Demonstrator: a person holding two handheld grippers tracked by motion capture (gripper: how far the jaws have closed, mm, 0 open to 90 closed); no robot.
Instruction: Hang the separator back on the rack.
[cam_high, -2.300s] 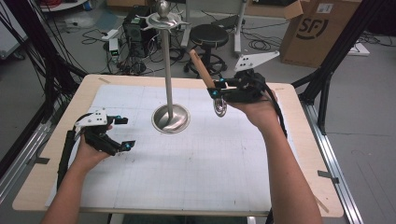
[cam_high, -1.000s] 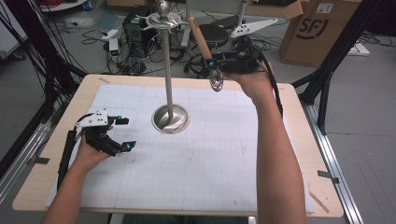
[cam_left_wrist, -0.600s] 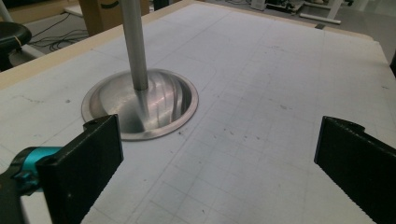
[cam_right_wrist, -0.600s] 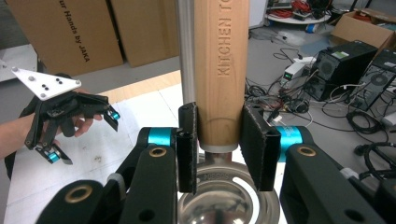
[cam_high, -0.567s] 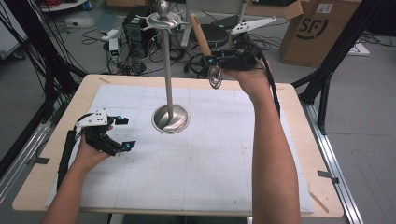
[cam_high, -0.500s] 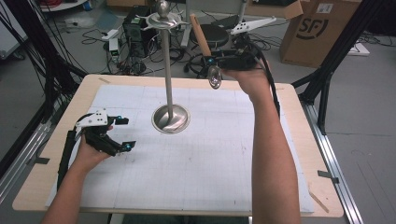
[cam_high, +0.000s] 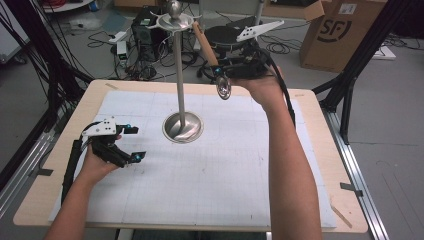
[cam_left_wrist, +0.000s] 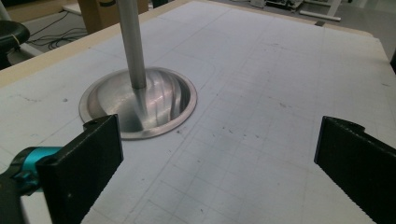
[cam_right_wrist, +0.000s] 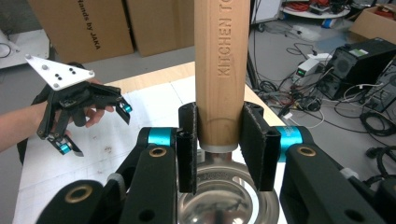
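Pale wooden table (cam_high: 325, 150) under a white gridded paper mat (cam_high: 225, 170). Behind, on the grey floor: brown cardboard box (cam_high: 345, 30) printed with dark letters, black computer tower (cam_high: 145, 25), round black stool (cam_high: 222, 32), perhaps a white power strip (cam_high: 119, 38), tangled black cables (cam_high: 65, 60).

Tan wooden ladle handle (cam_right_wrist: 219, 70), silver stand (cam_high: 181, 90), white gridded mat (cam_high: 225, 170) (faint lines).

Robotics lab or workshop. Black frame struts (cam_high: 45, 75) are flanking a wooden table (cam_high: 320, 150) under a gridded mat (cam_high: 225, 175); loose cables (cam_high: 90, 45) and a computer tower (cam_right_wrist: 362, 60) are sitting on the grey floor; cardboard boxes (cam_high: 345, 32) are standing behind.
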